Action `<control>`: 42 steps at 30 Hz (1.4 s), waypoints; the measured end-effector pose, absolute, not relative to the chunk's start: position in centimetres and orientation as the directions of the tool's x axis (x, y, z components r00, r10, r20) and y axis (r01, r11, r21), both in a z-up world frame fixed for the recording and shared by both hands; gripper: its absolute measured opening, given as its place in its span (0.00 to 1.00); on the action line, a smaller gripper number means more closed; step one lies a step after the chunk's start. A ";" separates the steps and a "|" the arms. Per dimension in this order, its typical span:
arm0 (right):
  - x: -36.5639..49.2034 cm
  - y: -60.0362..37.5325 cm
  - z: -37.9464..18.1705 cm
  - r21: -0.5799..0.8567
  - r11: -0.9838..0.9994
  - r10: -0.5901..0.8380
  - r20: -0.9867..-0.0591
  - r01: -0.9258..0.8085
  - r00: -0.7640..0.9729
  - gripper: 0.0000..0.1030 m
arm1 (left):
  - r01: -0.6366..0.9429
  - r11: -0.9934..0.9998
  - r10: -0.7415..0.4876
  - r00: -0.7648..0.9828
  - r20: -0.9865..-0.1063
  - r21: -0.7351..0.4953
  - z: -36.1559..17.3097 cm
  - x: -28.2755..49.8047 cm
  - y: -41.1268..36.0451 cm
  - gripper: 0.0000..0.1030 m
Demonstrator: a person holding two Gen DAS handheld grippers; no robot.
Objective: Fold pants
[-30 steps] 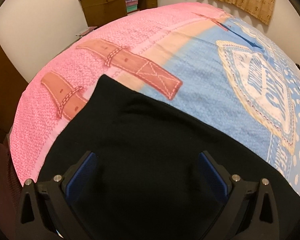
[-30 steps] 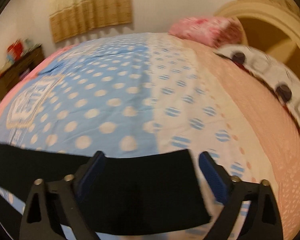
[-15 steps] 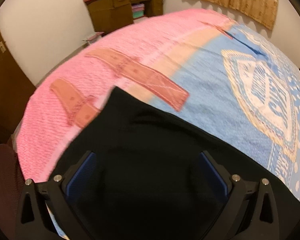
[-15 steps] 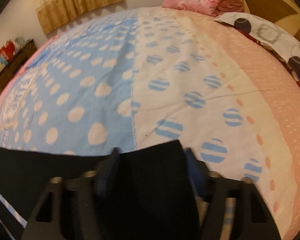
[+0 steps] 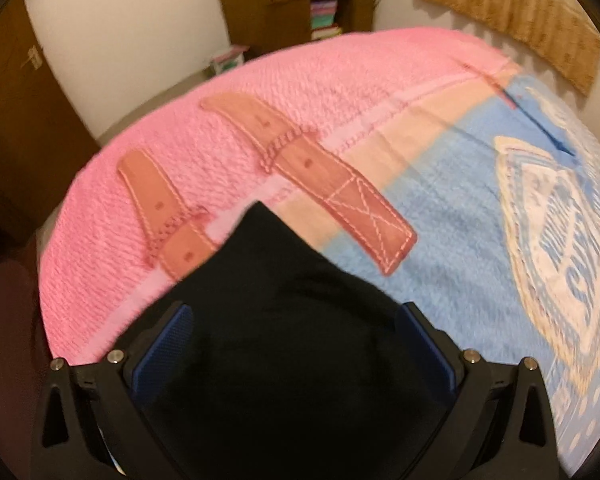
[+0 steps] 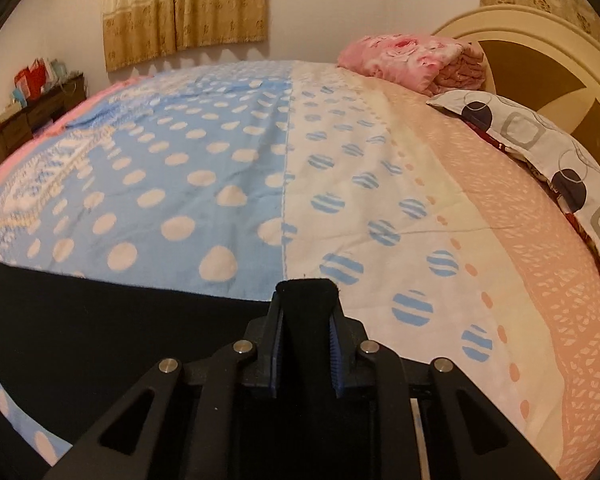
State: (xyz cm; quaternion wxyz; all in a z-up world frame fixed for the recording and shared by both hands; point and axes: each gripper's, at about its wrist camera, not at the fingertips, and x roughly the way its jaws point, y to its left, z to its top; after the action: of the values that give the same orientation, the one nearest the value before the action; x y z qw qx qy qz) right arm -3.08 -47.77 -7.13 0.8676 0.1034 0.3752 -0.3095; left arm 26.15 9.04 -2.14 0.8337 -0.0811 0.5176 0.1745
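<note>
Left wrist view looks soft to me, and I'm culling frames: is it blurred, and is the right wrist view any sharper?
Left wrist view: motion-smeared bedspread, black pants without detail. Right wrist view: sharper, dots crisp, right gripper edges clear; both show fisheye bending.

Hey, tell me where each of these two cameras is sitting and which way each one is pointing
Left wrist: rides the left gripper, looking along its wide-open fingers over the black pants toward the bedspread's pink end and a brown cabinet.
Right wrist: rides the right gripper, shut on a bunched edge of the pants, facing the headboard, pillow and folded pink blanket.
Shared: the pants, the bedspread's blue part and the curtain.
</note>
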 end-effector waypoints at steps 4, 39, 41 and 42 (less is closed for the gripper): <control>-3.4 -48.1 -7.6 -0.025 0.788 -0.435 -0.729 0.615 0.528 0.19 | -0.510 0.853 0.276 0.268 -0.923 0.107 -4.1 27.8 8.8 1.00; -6.7 -45.7 -2.2 0.075 0.793 -0.418 -0.654 0.604 0.630 0.16 | -0.555 0.784 0.015 0.465 -0.885 -0.278 -1.0 23.9 15.9 0.13; -7.3 -45.3 -1.2 0.094 0.794 -0.416 -0.636 0.601 0.650 0.16 | -0.537 0.787 0.002 0.496 -0.868 -0.305 0.2 22.8 16.1 0.13; -7.7 -45.2 -0.7 0.111 0.794 -0.411 -0.626 0.598 0.663 0.16 | -0.525 0.793 0.005 0.513 -0.858 -0.310 1.0 22.2 16.4 0.13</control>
State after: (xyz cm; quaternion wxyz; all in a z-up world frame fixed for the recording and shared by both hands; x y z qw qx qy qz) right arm -7.73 -45.19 -0.74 0.8984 0.1557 0.2998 -0.2806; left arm 22.19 16.39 1.03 0.8240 -0.2788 0.4664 0.1607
